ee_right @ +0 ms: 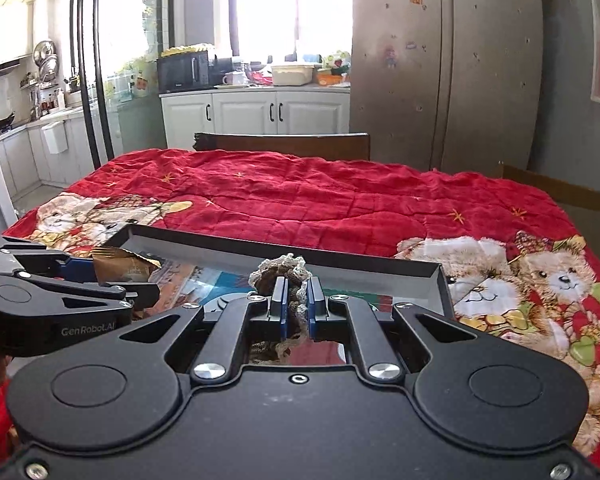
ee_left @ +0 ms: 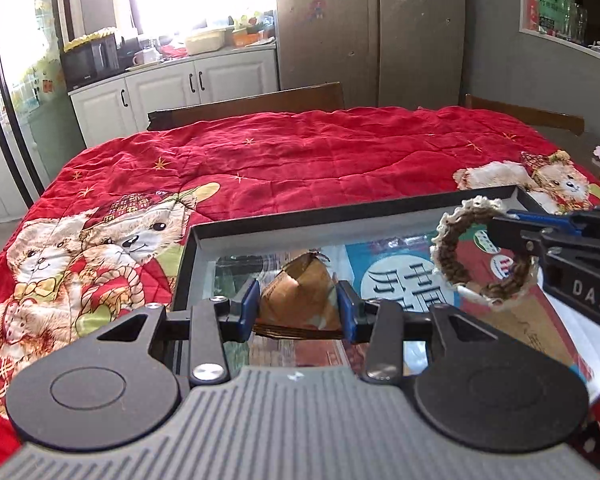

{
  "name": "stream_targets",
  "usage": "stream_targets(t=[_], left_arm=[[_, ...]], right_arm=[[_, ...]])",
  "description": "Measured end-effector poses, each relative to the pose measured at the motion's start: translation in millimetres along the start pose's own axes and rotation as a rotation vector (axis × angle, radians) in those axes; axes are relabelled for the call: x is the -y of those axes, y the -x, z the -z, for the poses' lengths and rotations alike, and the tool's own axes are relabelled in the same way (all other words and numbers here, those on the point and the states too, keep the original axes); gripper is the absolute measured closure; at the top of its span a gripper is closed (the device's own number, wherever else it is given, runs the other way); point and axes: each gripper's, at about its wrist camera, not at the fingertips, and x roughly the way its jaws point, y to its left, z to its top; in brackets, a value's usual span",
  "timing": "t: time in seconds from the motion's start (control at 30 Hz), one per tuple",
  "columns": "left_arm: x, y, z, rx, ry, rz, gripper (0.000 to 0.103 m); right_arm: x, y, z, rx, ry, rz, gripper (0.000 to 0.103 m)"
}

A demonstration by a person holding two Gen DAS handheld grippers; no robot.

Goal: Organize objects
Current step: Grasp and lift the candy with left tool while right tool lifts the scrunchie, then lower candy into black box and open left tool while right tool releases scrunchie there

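My left gripper (ee_left: 298, 306) is shut on a crumpled brown paper packet (ee_left: 298, 296), held just above the black box (ee_left: 340, 216). The same packet (ee_right: 120, 266) shows at the left of the right wrist view, in the left gripper (ee_right: 112, 270). My right gripper (ee_right: 296, 304) is shut on a brown crocheted ring with a cream edge (ee_right: 282, 270), also over the box (ee_right: 380, 266). In the left wrist view that ring (ee_left: 480, 252) hangs from the right gripper (ee_left: 512, 216) at the right. Printed booklets (ee_left: 404, 276) lie inside the box.
The box rests on a red quilted cloth with teddy bears (ee_left: 292, 160) covering the table. Dark wooden chair backs (ee_left: 252, 102) stand behind the far edge. White kitchen cabinets (ee_right: 256, 116) and a steel fridge (ee_right: 440, 80) lie beyond.
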Motion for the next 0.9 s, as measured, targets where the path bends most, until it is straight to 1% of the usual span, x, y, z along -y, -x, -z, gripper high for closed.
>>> stream_targets(t=[0.27, 0.43, 0.53, 0.77, 0.9], left_arm=[[0, -18, -6, -0.032, 0.016, -0.006, 0.058], [-1, -29, -5, -0.057, 0.021, -0.008, 0.058], [-3, -30, -6, -0.067, 0.031, 0.0, 0.058], [-4, -37, -8, -0.101, 0.032, -0.009, 0.057], [-3, -38, -9, -0.104, 0.023, -0.013, 0.057]], right_arm=[[1, -23, -3, -0.042, -0.003, 0.025, 0.094], [2, -35, -4, -0.074, -0.02, 0.023, 0.094], [3, -40, -3, -0.096, -0.024, 0.019, 0.094], [3, -48, -4, -0.153, -0.032, 0.022, 0.093], [4, -52, -3, -0.175, -0.04, 0.025, 0.093]])
